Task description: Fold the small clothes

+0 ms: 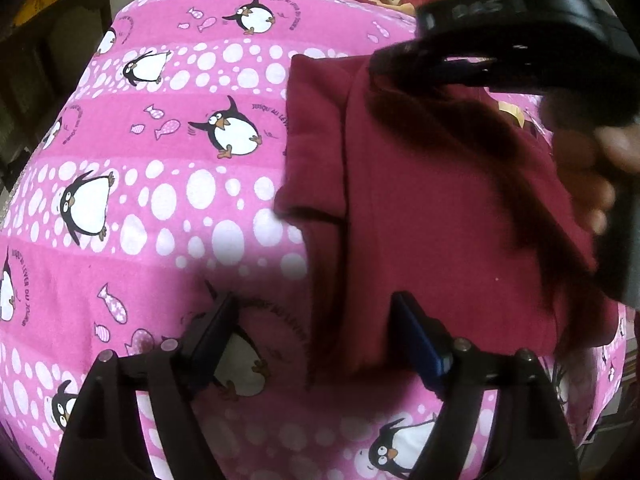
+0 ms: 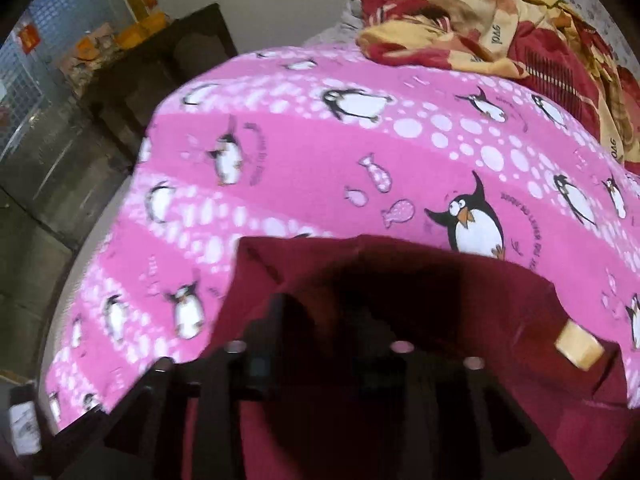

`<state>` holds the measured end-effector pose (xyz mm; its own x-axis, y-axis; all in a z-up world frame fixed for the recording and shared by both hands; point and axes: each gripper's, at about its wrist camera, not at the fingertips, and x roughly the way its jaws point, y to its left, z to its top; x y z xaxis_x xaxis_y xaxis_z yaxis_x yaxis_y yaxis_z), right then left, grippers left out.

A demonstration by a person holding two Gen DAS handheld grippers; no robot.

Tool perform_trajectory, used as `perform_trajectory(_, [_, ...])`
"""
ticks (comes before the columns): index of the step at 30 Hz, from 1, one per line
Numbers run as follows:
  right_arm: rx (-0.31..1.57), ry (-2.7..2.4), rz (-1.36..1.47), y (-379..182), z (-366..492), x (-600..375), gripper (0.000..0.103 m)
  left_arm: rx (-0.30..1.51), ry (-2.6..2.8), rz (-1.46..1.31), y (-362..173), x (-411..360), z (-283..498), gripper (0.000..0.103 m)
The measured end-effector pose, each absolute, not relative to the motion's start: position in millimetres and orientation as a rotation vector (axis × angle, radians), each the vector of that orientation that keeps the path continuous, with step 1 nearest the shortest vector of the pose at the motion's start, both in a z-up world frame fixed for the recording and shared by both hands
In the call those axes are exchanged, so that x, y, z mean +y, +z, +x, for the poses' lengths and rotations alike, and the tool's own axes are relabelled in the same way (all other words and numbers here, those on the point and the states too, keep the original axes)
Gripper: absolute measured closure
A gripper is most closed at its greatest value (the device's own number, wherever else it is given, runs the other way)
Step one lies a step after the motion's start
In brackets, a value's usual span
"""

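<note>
A maroon garment [image 1: 420, 200] lies on the pink penguin blanket [image 1: 160, 200], partly folded. My left gripper [image 1: 312, 340] is open and empty, its fingers straddling the garment's near left edge just above the blanket. My right gripper [image 1: 384, 68] comes in from the upper right and is shut on the maroon garment's far edge, lifting a fold. In the right wrist view the garment [image 2: 440, 292] drapes over my right gripper [image 2: 320, 320], whose fingertips are hidden in dark cloth. A tan label [image 2: 578, 346] shows on the garment's right side.
A red and yellow crumpled cloth [image 2: 500, 32] lies beyond the blanket at the back. Dark wooden furniture [image 2: 160, 64] stands to the left past the blanket's edge. The blanket [image 2: 320, 152] drops off at the left.
</note>
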<state>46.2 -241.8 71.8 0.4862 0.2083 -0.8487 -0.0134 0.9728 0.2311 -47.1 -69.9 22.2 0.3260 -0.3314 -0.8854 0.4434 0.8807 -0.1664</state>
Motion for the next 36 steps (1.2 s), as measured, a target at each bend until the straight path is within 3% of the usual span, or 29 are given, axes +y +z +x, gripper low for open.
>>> perform_trajectory(8, [1.125,0.125,0.28,37.2,56.4,-239.4,0.048,1.135,-0.509,0.105,22.4,-72.1,-50.6,0.023])
perform_trajectory(15, [1.101,0.148,0.328,55.5,47.4,-244.3,0.046,1.135,-0.516,0.099,18.9,-67.7,-44.7,0.02])
perform_trajectory(17, [1.097,0.178,0.332,61.8,45.7,-238.8,0.037,1.133,-0.514,0.099,17.6,-69.0,-45.2,0.019])
perform_trajectory(29, [1.192,0.191,0.128,39.2,79.7,-177.5,0.01,1.134,-0.533,0.072,12.9,-69.3,-46.0,0.015])
perform_trajectory(31, [1.189,0.168,0.1,33.1,84.1,-171.9,0.009,1.137,-0.534,0.06,12.1,-66.6,-43.3,0.014])
perform_trajectory(33, [1.179,0.148,0.041,31.6,82.0,-167.2,0.011,1.142,-0.533,0.048,12.1,-63.7,-40.0,0.014])
perform_trajectory(34, [1.175,0.127,-0.001,32.2,80.5,-165.9,0.024,1.144,-0.532,0.039,12.3,-63.1,-38.3,0.014])
perform_trajectory(35, [1.166,0.09,-0.077,33.1,76.5,-164.7,0.048,1.143,-0.53,0.03,12.5,-62.8,-36.6,0.014])
perform_trajectory(36, [1.157,0.093,-0.096,34.7,73.6,-166.3,0.054,1.142,-0.527,0.023,12.8,-63.0,-34.8,0.014])
